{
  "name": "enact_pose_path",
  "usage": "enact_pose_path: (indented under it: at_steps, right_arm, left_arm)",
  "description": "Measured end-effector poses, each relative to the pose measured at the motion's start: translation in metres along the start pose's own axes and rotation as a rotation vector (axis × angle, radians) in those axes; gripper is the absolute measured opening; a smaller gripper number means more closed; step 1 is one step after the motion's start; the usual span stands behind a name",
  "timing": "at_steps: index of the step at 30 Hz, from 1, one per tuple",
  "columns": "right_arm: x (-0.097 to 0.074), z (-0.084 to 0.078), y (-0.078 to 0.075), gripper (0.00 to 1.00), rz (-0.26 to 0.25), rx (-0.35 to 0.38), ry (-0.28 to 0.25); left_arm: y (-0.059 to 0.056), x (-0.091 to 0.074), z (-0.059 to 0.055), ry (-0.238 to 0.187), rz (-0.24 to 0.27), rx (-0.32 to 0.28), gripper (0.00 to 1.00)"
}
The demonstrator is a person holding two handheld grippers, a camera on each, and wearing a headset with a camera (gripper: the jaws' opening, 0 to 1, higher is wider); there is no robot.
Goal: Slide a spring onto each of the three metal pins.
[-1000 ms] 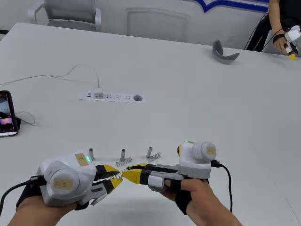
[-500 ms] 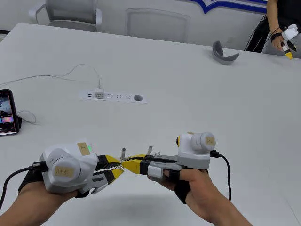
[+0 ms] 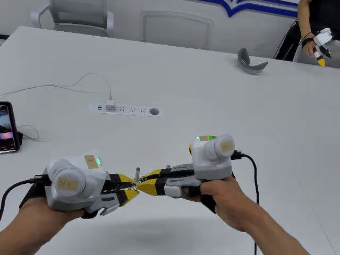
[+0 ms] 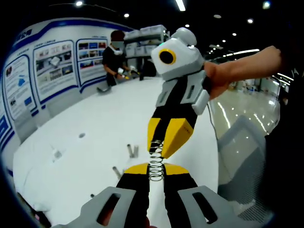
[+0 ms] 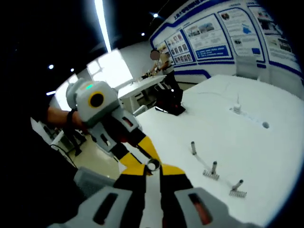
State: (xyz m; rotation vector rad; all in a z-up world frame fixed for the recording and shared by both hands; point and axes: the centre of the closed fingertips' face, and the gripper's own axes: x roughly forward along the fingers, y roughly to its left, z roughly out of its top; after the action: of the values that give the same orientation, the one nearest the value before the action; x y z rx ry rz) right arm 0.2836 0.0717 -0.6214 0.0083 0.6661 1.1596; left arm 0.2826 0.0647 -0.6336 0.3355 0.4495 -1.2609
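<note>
**Head view.** The left gripper [image 3: 129,190] and right gripper [image 3: 143,186] are meeting tip to tip low over the table [image 3: 223,106]. Each one's jaws are closing on one end of a single spring [image 3: 136,186], which is hanging clear of the surface. One pin [image 3: 137,172] is standing upright just behind the tips. A power strip [image 3: 127,110] and a phone [image 3: 4,127] are lying well apart from the work.

**Left gripper view.** Its own jaws are clamping the near end of the spring [image 4: 156,164]. The right gripper [image 4: 164,142] is pinching the far end from above. Pins [image 4: 129,150] are standing on the table beyond.

**Right gripper view.** Its own jaws are gripping the spring [image 5: 153,165], which is showing end-on as a ring. The left gripper [image 5: 142,153] is facing them. Three pins [image 5: 214,167] are standing in a row to the right, with two spare springs [image 5: 209,175] lying at their bases.
</note>
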Motion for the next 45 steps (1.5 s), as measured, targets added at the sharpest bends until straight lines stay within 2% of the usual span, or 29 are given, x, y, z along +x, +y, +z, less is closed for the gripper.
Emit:
enact_pose_path:
  at_steps: [6, 9, 12, 17, 22, 31, 39, 45]
  right_arm:
    - [0.000, -0.001, 0.005, 0.12, 0.032, -0.109, 0.086]
    - [-0.001, -0.001, 0.008, 0.12, 0.051, -0.177, 0.151]
    - [-0.003, -0.003, 0.010, 0.12, 0.077, -0.265, 0.235]
    - [-0.007, -0.007, 0.012, 0.12, 0.118, -0.394, 0.367]
    - [-0.008, -0.010, 0.013, 0.12, 0.140, -0.469, 0.449]
    - [-0.005, -0.015, 0.015, 0.13, 0.138, -0.544, 0.510]
    - [-0.004, -0.020, 0.017, 0.12, 0.149, -0.528, 0.534]
    - [0.002, -0.017, 0.016, 0.12, 0.148, -0.512, 0.522]
  left_arm:
    - [-0.005, 0.004, 0.000, -0.018, -0.034, 0.004, 0.10]
    - [-0.008, 0.005, 0.004, -0.054, -0.064, -0.013, 0.10]
    - [-0.011, 0.007, 0.008, -0.069, -0.089, -0.006, 0.10]
    - [-0.016, 0.010, 0.013, -0.075, -0.122, 0.009, 0.10]
    - [-0.020, 0.014, 0.013, -0.065, -0.141, 0.027, 0.10]
    - [-0.023, 0.015, 0.009, -0.040, -0.161, 0.026, 0.10]
    - [-0.026, 0.017, 0.002, 0.000, -0.176, 0.036, 0.10]
    - [-0.021, 0.013, -0.002, -0.006, -0.158, 0.022, 0.11]
